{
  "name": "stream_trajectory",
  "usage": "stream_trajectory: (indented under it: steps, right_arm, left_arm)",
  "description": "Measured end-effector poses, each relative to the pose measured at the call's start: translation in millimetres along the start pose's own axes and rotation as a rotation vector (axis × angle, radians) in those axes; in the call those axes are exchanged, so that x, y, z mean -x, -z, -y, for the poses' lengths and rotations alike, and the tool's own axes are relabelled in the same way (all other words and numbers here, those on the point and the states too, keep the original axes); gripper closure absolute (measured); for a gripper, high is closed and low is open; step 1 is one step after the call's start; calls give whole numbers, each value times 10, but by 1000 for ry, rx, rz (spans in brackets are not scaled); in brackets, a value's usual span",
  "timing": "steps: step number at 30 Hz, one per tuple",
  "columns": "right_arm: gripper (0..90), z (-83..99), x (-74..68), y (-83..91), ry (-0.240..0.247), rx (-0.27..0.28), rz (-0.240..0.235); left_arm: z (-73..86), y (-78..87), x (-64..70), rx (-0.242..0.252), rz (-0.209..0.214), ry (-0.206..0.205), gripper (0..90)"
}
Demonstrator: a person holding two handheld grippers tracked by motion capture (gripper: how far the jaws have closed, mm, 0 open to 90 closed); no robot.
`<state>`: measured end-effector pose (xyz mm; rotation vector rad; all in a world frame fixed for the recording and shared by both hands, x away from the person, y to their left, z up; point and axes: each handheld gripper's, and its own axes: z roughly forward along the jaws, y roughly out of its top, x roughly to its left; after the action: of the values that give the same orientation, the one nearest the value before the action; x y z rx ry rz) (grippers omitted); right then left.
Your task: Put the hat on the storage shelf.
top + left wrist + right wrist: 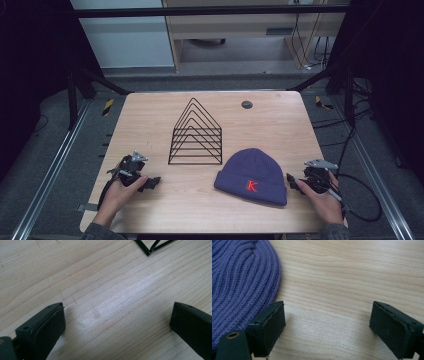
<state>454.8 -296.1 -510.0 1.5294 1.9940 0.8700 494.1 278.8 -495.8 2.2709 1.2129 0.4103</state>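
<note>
A dark blue knit beanie (pixel 252 175) with a red K lies flat on the wooden table (pixel 150 115), front right of centre. A black wire rack (pixel 196 135) with a peaked top stands behind it at the middle. My left gripper (pixel 149 184) rests on the table at the front left, open, with bare wood between its jaws (pixel 117 320). My right gripper (pixel 294 184) sits at the front right, open, just right of the beanie. In the right gripper view the beanie's ribbed edge (pixel 242 285) lies beside the left jaw, and the gap (pixel 327 322) holds nothing.
A small dark round disc (pixel 246 104) is set in the table near the back right. A corner of the wire rack (pixel 152 246) shows at the top of the left gripper view. Metal frame rails and cables run along the floor on both sides.
</note>
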Motion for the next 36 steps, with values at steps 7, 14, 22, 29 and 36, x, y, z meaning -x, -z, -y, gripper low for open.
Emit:
stream_trajectory:
  steps: [7,14,22,29,36]
  right_arm:
    - [132,7,-6,4,-5,2,2]
    - [230,-177,-71,63,-32,-39,-38]
    - [334,-720,-259,61,87,-81,-85]
    - [434,-1030,-333,-92,116,-123,-125]
    - [524,-1136,-374,-311,96,-150,-184]
  left_arm:
    - [15,5,15,8,-2,1,0]
    - [22,7,18,11,-1,1,0]
    - [30,9,40,13,0,2,0]
    - [26,8,40,12,2,-2,0]
    - [18,3,39,12,6,-12,0]
